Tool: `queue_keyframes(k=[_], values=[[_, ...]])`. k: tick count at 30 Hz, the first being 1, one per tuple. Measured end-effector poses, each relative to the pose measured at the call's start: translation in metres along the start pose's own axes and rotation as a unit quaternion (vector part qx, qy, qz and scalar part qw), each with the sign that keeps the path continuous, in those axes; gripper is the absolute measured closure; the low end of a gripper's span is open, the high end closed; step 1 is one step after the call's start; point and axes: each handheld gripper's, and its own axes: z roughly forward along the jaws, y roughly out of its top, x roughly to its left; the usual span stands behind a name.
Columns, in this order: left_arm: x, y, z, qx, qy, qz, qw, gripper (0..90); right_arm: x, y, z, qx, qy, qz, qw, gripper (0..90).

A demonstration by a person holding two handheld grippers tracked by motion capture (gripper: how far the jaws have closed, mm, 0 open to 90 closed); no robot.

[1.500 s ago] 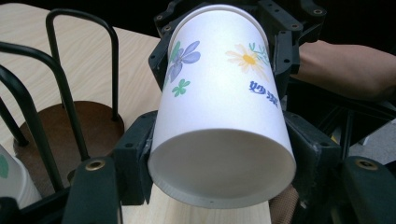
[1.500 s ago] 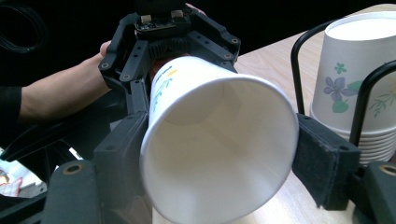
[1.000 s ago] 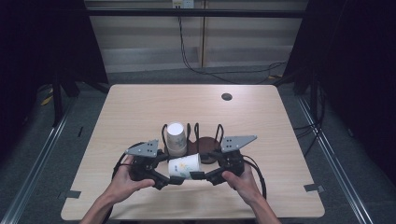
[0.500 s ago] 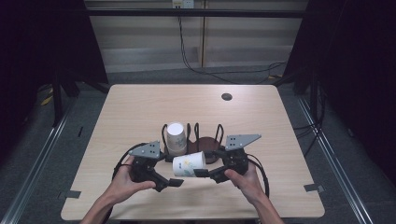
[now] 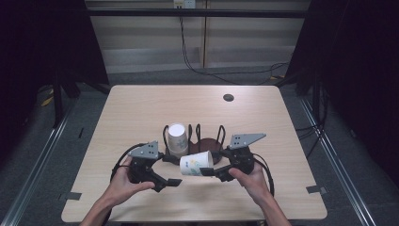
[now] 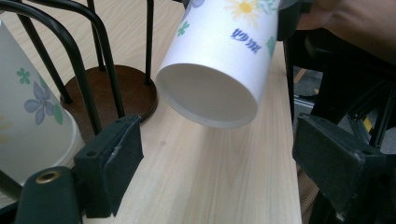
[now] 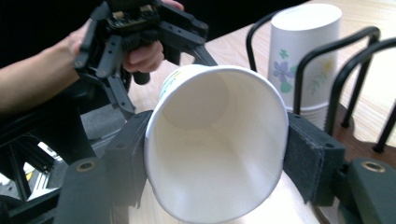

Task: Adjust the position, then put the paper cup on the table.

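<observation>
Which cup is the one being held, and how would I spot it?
Find the wooden table, then the black wire rack near its front. Just before the rack, the right gripper squeezes a paper cup lying sideways. The other cup stands upside down in the rack.

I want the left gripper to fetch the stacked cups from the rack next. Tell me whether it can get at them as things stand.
Probably yes. The left gripper is open and holds nothing, and the stacked cups stand close behind it. The rack's black wire loops partly fence the stack, so coming from above looks easier.
</observation>
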Motion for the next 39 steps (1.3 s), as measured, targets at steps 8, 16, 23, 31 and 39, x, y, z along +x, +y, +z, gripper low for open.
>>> queue_keyframes(k=[8,16,23,31,39], values=[[0.0,-0.001,0.001,0.006,0.003,0.001,1.0,16.1,-0.003,-0.002,-0.003,0.011,-0.011,0.006,0.9999,30.7],[0.002,-0.003,0.0,0.008,0.007,0.002,0.9999,16.4,-0.005,-0.008,-0.013,0.025,-0.028,0.015,0.9992,30.8],[0.007,-0.005,-0.002,0.014,0.017,-0.008,0.9997,16.1,-0.008,-0.012,-0.027,0.03,-0.039,0.021,0.9986,30.8],[0.005,-0.018,-0.012,0.012,0.033,-0.022,0.9991,16.7,-0.011,-0.02,-0.044,0.034,-0.053,0.035,0.9974,30.7],[0.005,-0.025,-0.019,0.01,0.046,-0.025,0.9986,17.6,-0.013,-0.021,-0.058,0.061,-0.073,0.038,0.9948,30.6]])
